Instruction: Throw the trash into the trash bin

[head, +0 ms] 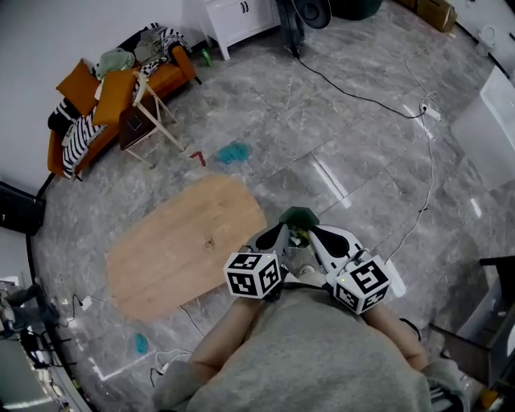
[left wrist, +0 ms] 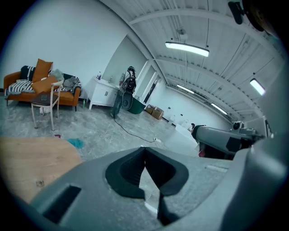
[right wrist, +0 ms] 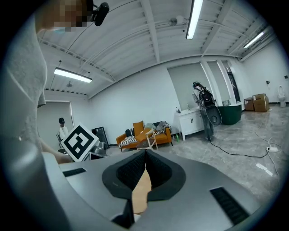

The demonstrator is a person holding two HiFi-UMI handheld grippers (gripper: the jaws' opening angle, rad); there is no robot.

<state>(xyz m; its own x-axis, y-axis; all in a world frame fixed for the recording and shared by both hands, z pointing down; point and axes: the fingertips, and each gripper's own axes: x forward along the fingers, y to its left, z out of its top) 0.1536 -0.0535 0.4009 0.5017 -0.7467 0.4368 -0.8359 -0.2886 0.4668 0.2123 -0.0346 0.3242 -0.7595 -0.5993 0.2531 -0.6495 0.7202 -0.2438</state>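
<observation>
Evidently barely begun: left tool [left wrist: 144, 151] and right tool [right wrist: 145, 154] sit closed, empty; teal trash [head: 233, 152] lies on the floor [head: 346, 129].

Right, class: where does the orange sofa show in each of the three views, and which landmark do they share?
Head view: the orange sofa is at the upper left.
Left gripper view: the orange sofa is at the far left, a little above mid height.
Right gripper view: the orange sofa is near the centre, just below mid height.
Shared landmark: the white cabinet beyond one end of it.
</observation>
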